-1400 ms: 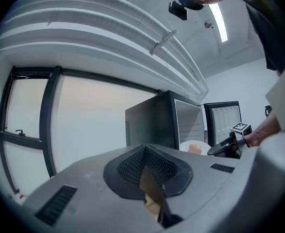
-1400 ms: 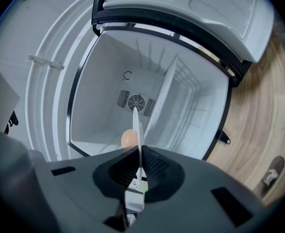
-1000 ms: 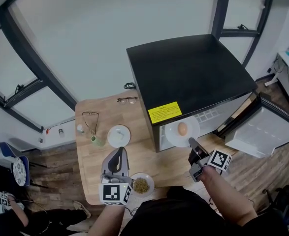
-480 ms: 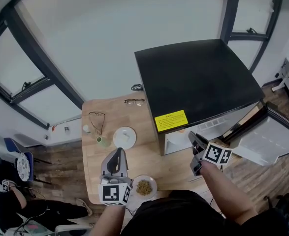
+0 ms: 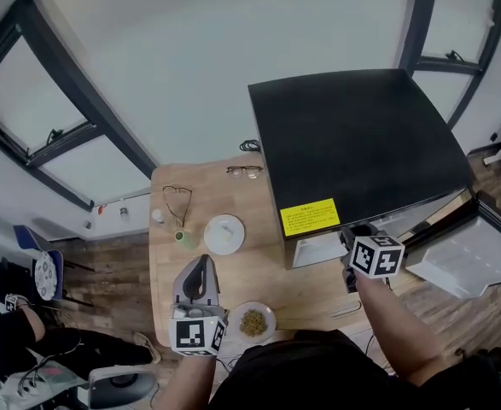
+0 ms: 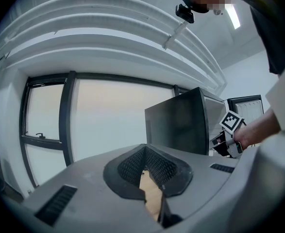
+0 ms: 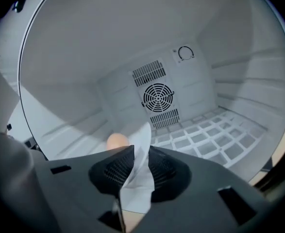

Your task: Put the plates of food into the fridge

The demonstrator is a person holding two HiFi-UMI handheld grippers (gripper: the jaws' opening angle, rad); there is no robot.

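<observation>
Between the right tool's (image 7: pixel 141 149) jaws sits the rim of the white plate (image 7: pixel 135 183). The jaws have just been opening and now stand apart, so by my read the pads are off it. The egg (image 7: pixel 117 141) is on the plate just beyond the left jaw, and the wire shelf (image 7: pixel 215 130) runs ahead and to the tool's right, inside the fridge (image 5: pixel 352 135).

Main risk: the rim is in the gap and the tool looks rolled against the plate. A pull-back that isn't straight could hook the rim, drag or tip the plate, and send the egg rolling. I can't tell whether the plate sits flat on the shelf. If it overhangs the front edge, it could slide out once the tool clears.

Second risk: the plate of grainy food (image 5: pixel 252 321) lies just right of the left tool's (image 6: pixel 145 154) body, near the desk (image 5: pixel 259 272) edge, so a careless swing could nudge it off. The other white plate (image 5: pixel 224 233) sits ahead of that tool, with a small green item (image 5: pixel 183 238) and spectacles (image 5: pixel 178 202) off to its front-left.

Pose: the right forearm is stretched forward to the fridge opening, tool inside and tipped a little down, with the open door (image 5: pixel 472 259) off to its right. The left tool is held roughly level over the desk, pointing towards the window, tips together and empty.
</observation>
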